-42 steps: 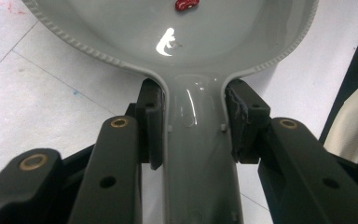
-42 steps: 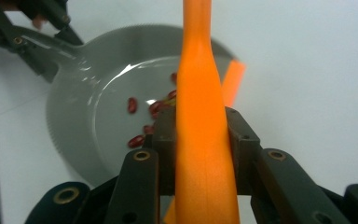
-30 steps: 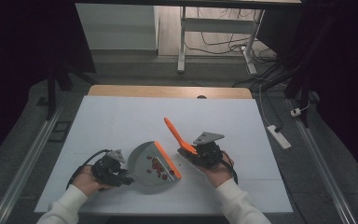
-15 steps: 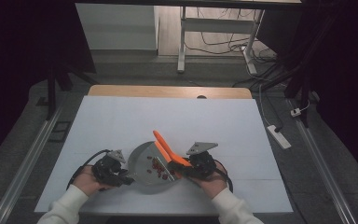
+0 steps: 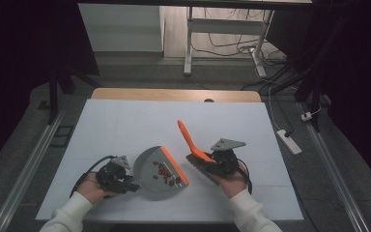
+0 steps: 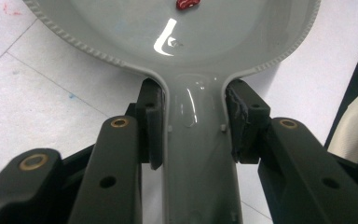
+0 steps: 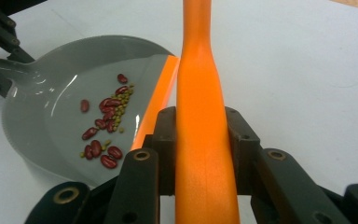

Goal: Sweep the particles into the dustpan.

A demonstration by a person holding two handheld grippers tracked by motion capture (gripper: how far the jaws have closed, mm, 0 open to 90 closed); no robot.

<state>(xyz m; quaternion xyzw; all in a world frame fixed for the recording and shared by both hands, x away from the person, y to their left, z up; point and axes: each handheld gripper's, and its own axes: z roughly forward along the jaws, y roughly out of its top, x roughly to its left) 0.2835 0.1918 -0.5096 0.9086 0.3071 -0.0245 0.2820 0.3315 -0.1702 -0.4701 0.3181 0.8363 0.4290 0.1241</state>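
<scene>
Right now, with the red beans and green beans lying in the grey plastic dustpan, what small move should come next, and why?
Probably lift the grey plastic dustpan level by its handle. The left gripper is shut on that handle, the red and green beans lie inside behind the orange lip, and the right gripper holds the orange-handled brush apart from the pan. Whether beans remain on the white table is unclear.

Dim room: white-topped table (image 5: pixel 125 125), desk frame (image 5: pixel 222 29) behind, perhaps grey carpet.

A grey dustpan (image 5: pixel 155 174) with an orange lip holds red beans (image 5: pixel 165 173); an orange brush (image 5: pixel 193 145) lies beside it.
</scene>
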